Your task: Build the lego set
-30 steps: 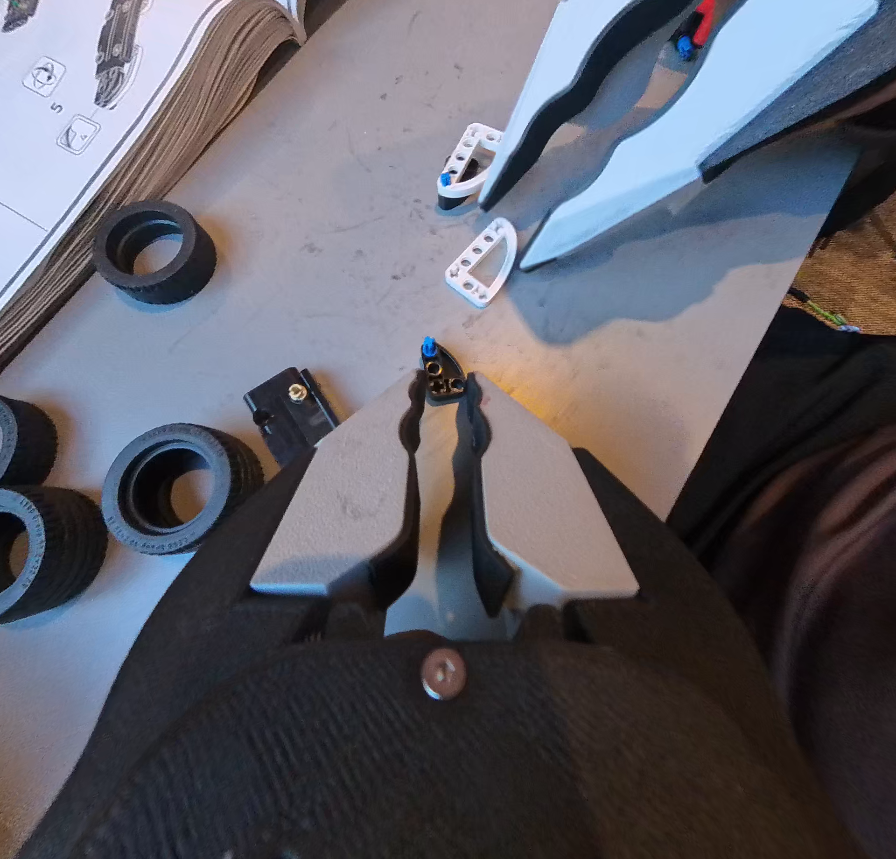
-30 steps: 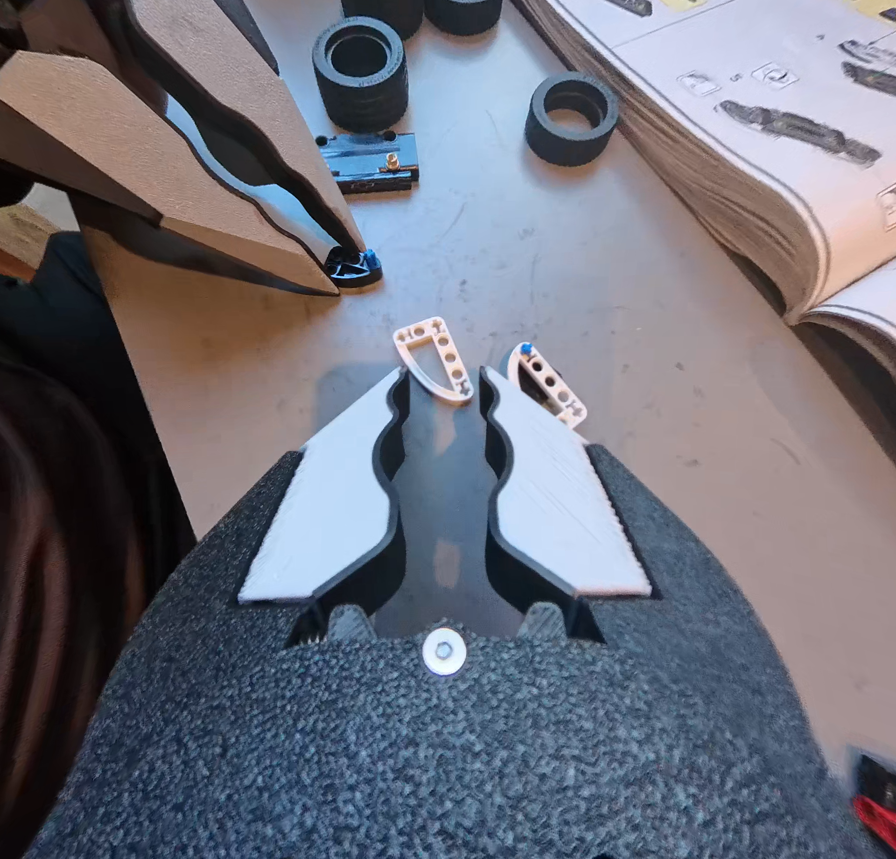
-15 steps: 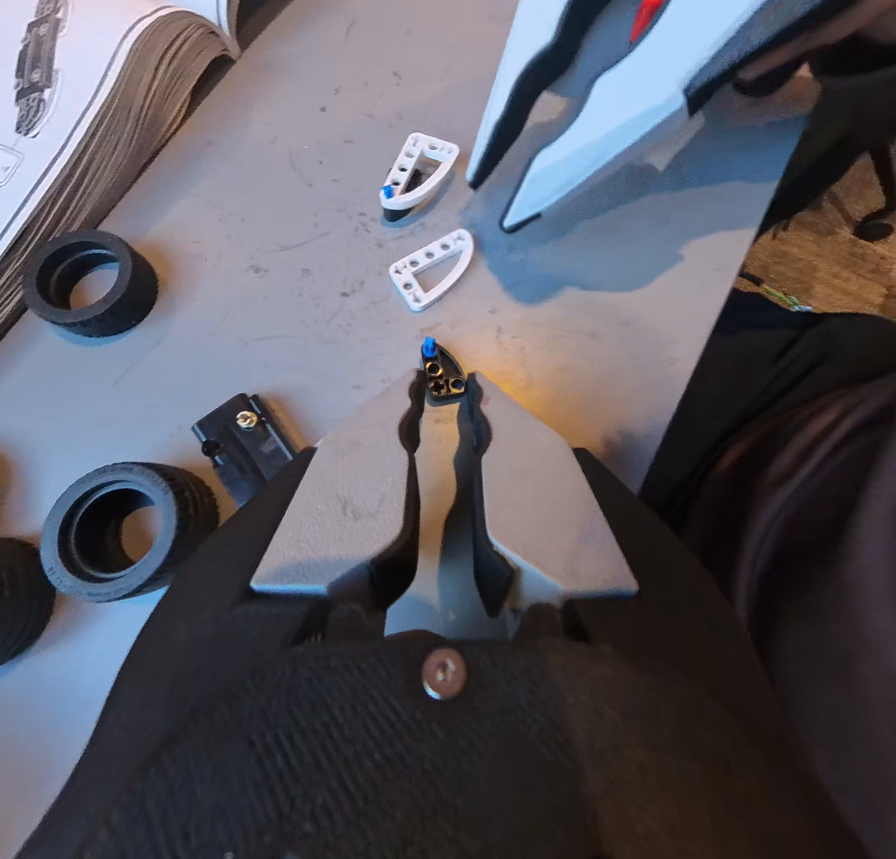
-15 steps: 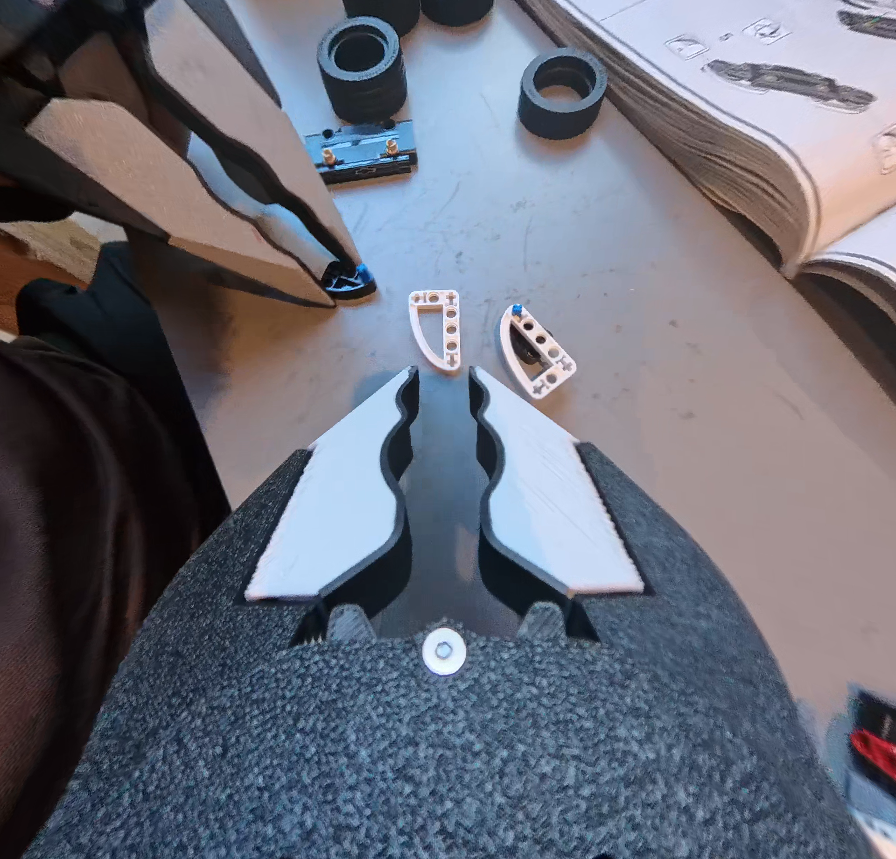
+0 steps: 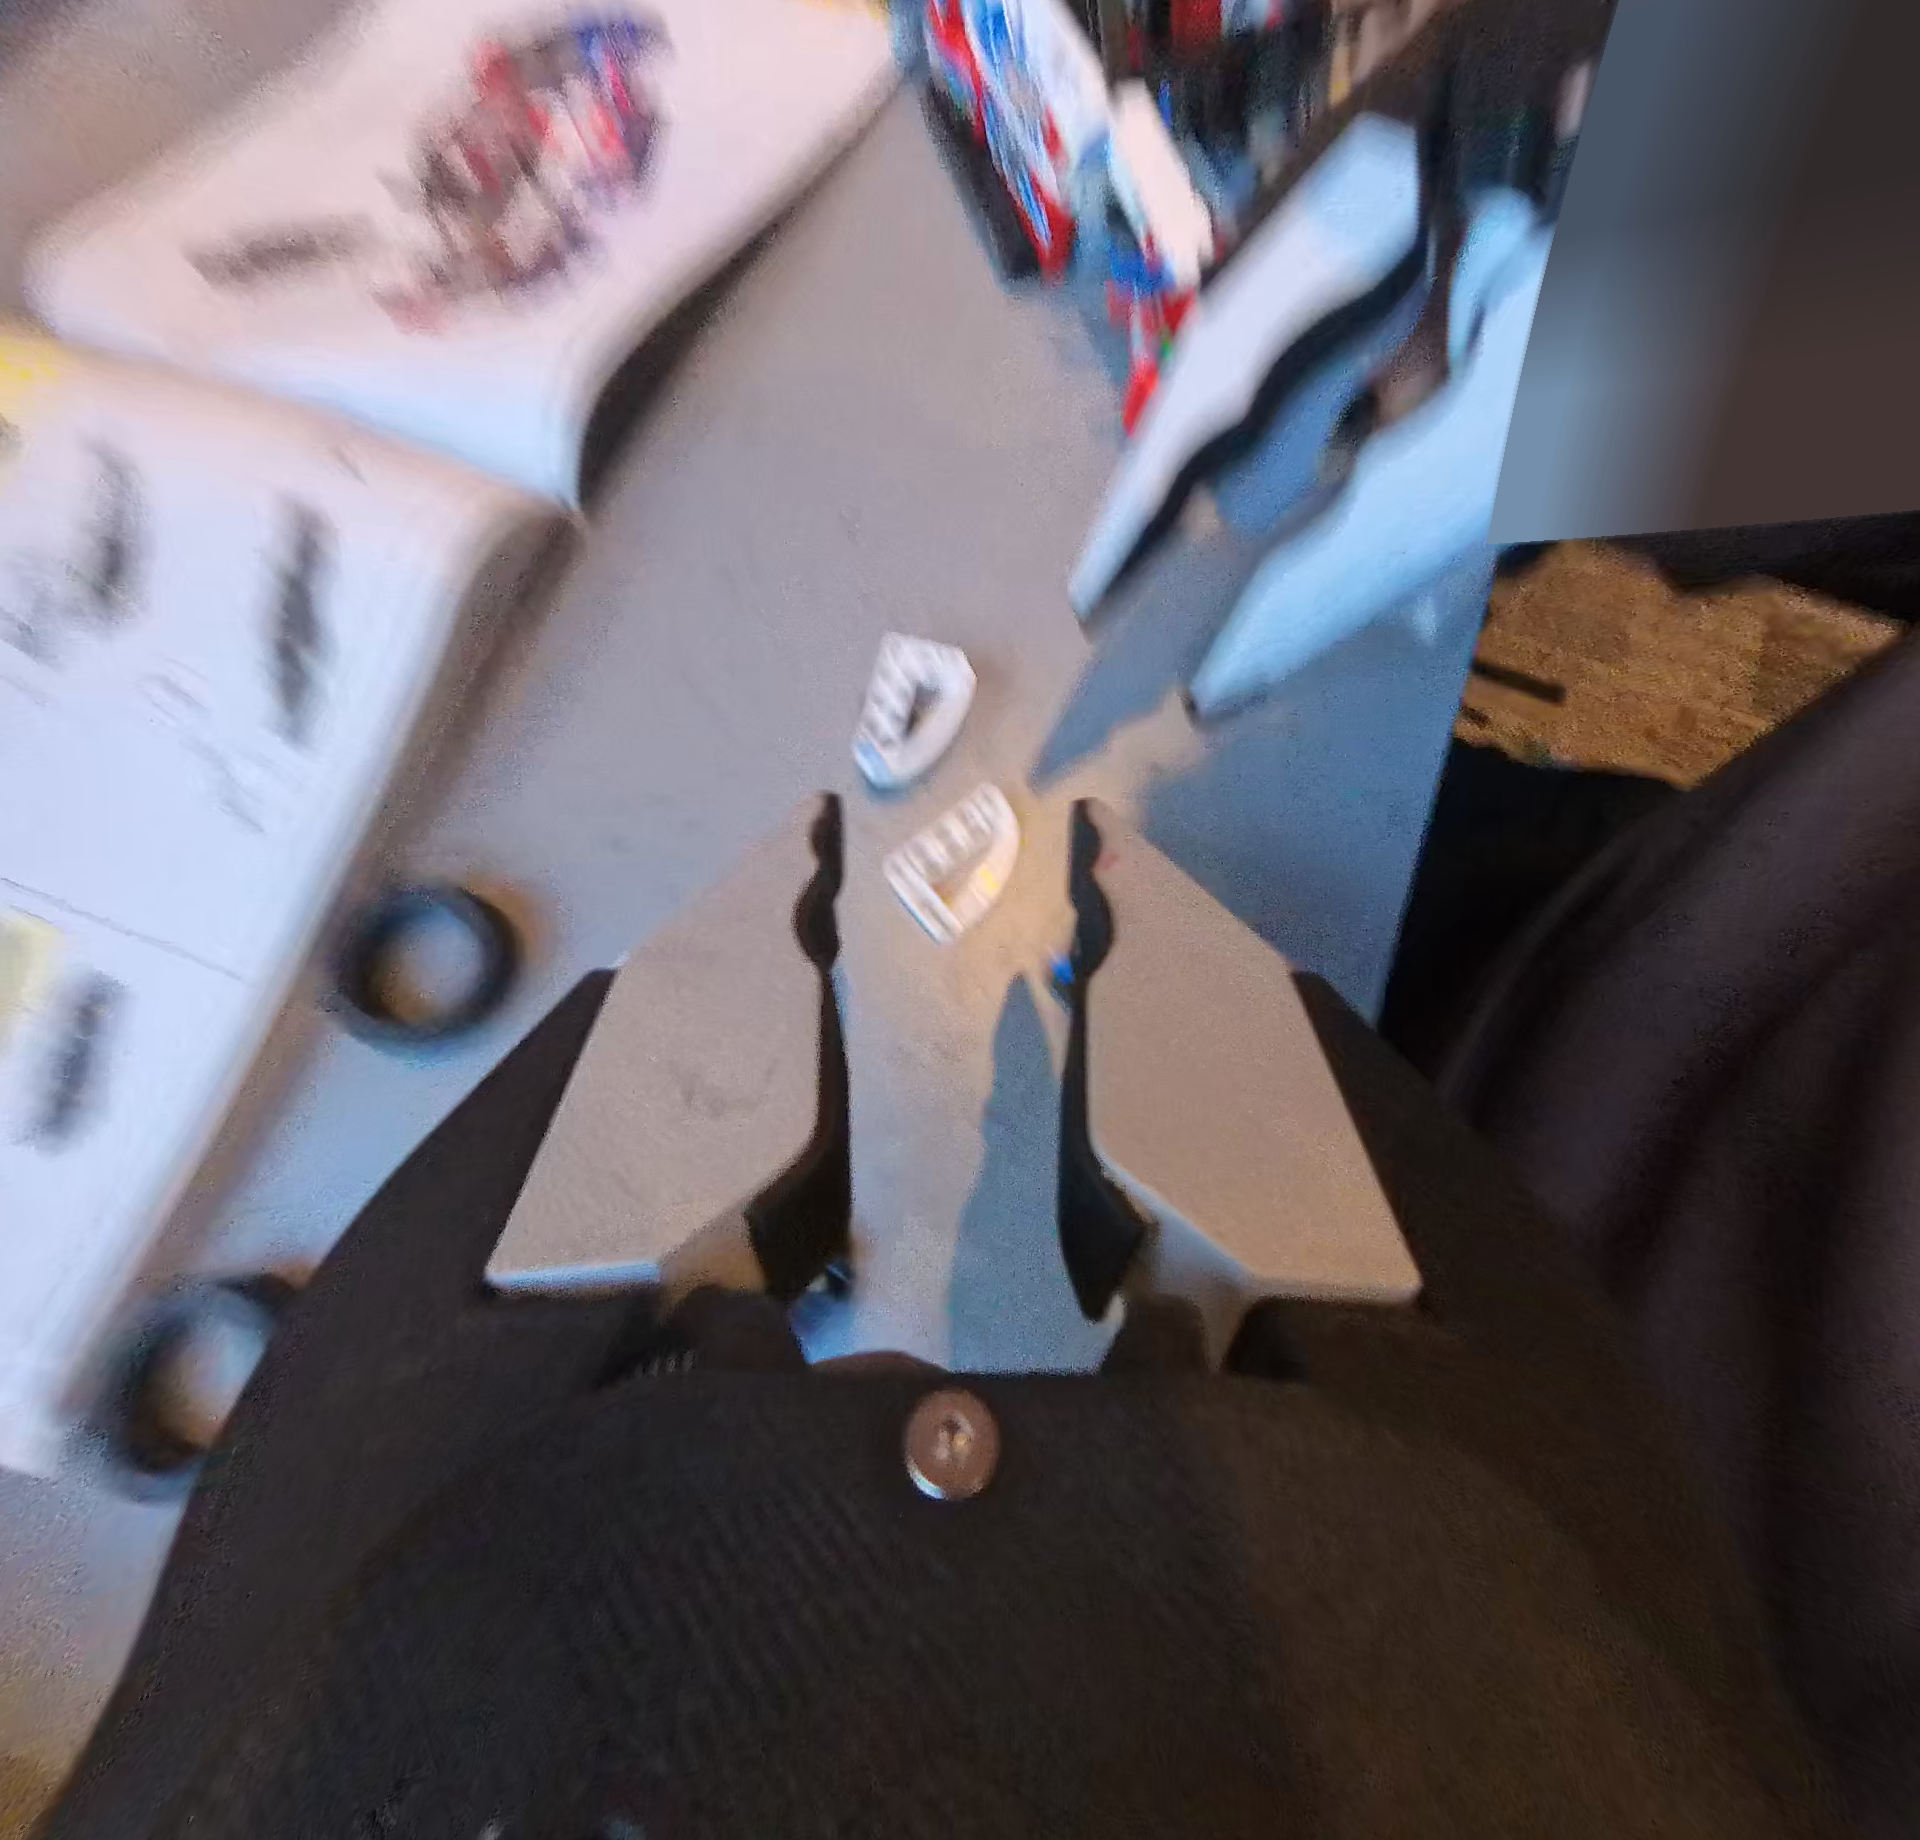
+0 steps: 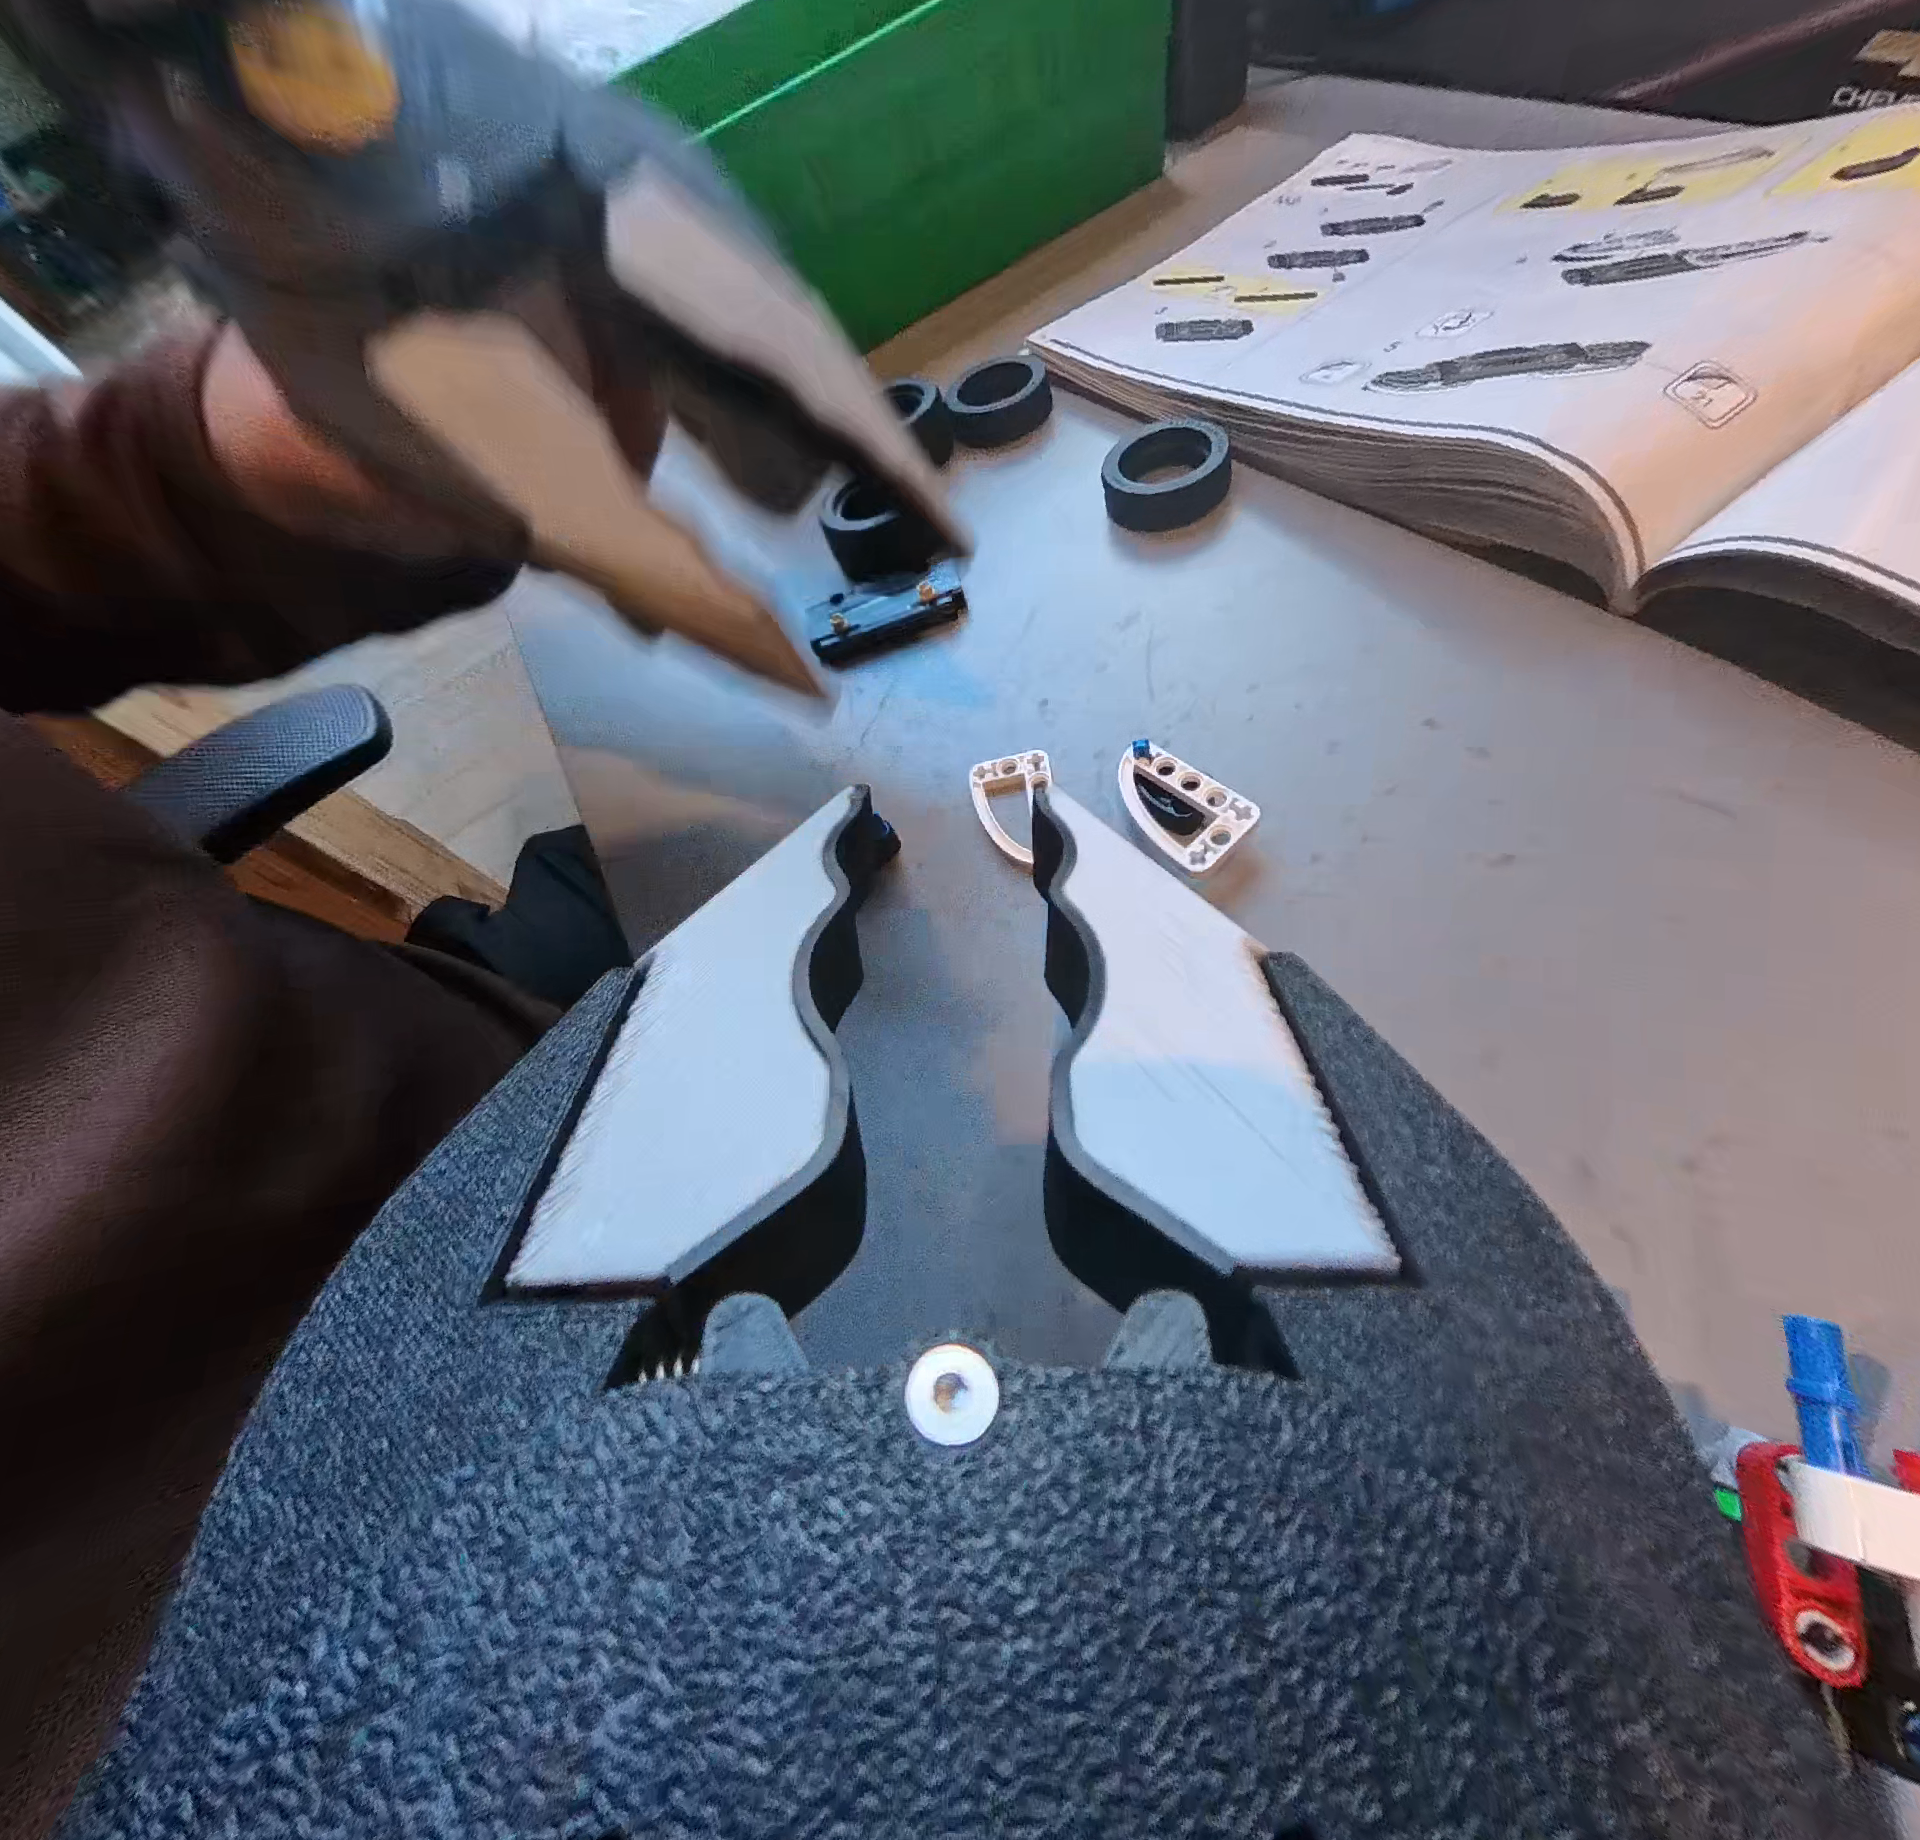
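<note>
**Worktop stock, largest first**

We list: grey worktop (image 6: 1455,855); open paper instruction book (image 6: 1558,336); left gripper (image 5: 951,814) and right gripper (image 6: 951,803), fingers of both spread wide, holding nothing; black rubber tyre (image 6: 1166,474); two white curved lego frames (image 6: 1006,803) just beyond our right fingers. Step, we judge: choosing a piece. Next: close on one frame.

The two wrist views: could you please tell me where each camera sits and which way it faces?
Left wrist view: sits on the left tongs, looking along their open fingers across the grey table toward the open manual; a dark sleeve shows at right.
Right wrist view: sits on the right tongs, facing the opposite way toward tyres and a green bin; a sleeved arm shows at left.
Shared: the two white curved pieces, the manual, each other's tongs.
</note>
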The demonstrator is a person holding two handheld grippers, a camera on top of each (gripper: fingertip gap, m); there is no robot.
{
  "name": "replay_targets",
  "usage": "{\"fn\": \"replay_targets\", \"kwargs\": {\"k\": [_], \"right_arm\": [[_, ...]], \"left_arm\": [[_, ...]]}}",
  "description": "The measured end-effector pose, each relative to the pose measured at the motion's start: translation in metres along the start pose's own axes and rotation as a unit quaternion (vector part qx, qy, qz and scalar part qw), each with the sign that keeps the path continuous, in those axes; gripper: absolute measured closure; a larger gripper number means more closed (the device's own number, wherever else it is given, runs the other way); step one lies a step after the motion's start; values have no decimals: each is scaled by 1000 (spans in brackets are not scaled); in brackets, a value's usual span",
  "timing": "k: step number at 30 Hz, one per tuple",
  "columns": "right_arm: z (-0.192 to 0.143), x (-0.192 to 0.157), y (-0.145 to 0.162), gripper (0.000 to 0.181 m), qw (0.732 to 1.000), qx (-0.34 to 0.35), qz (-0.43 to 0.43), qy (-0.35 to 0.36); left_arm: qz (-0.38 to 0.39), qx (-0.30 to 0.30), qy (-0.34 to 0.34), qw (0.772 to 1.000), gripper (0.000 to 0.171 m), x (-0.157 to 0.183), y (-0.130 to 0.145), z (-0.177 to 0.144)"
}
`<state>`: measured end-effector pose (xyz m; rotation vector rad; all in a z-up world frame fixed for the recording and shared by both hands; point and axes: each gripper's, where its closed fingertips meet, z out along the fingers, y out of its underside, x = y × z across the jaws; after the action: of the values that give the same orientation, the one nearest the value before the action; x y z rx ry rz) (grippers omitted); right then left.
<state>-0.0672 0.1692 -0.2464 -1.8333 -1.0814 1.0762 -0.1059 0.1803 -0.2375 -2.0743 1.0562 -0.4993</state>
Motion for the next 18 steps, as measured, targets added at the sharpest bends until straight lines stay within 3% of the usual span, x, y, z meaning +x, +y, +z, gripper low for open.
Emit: {"fn": "replay_targets", "kwargs": {"k": [2,4,5,7,10,12,15,18], "right_arm": [[-1,-2,0,151,1000,1,-5,-8],[-2,-5,0,151,1000,4,-6,-14],[-2,-7,0,151,1000,6,-6,-19],[-4,-9,0,152,1000,4,-13,-20],[-5,-4,5,152,1000,-4,-14,-8],[-5,-4,12,152,1000,-11,-2,-13],[-4,-5,18,153,1000,-22,1,-19],[-3,-6,20,157,999,-26,-2,-25]], "left_arm": [[29,38,-17,999,156,-33,-58,-5],[63,46,-40,996,163,-78,-104,15],[77,24,-60,995,165,-107,-114,34],[94,-45,-87,991,166,-162,-111,79],[99,-120,-118,981,171,-223,-80,126],[73,-167,-109,977,171,-237,-52,139],[33,-141,-110,983,171,-239,-46,135],[50,-131,-125,982,171,-240,-41,134]]}}
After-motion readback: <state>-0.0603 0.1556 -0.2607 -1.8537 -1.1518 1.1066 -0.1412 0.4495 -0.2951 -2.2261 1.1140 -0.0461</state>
